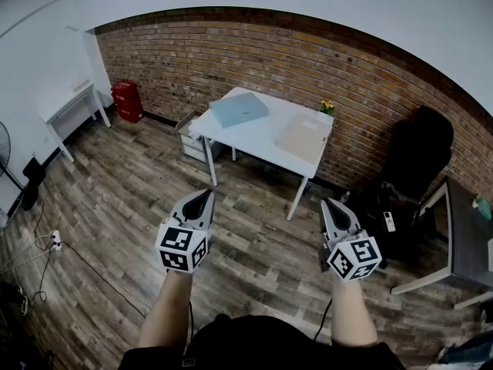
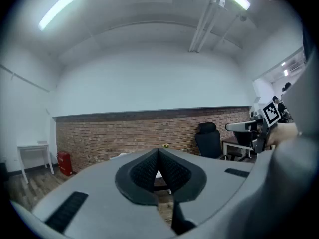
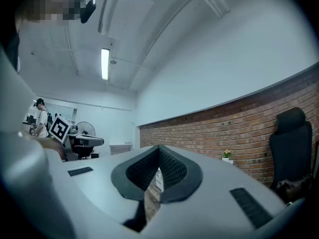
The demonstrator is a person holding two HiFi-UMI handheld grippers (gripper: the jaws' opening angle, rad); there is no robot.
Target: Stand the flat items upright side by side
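Evidently the task is not yet begun: the pale blue flat case (image 1: 239, 109) and the beige flat folder (image 1: 302, 137) lie flat on the white rectangular table (image 1: 250, 139), well ahead. The left gripper (image 1: 206, 196) and right gripper (image 1: 330, 205) are clenched on nothing. The next move probably calls for approaching and opening one.

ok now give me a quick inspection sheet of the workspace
surface: white table, mostly bare
job's things: blue flat item and beige flat item, both lying flat on the table, apart
clutter: small flower pot at the table's far corner
grippers: left gripper and right gripper both shut, empty, over the floor short of the table
cables: power strip with loose leads on the floor, left
surroundings: brick wall, black chair, red container
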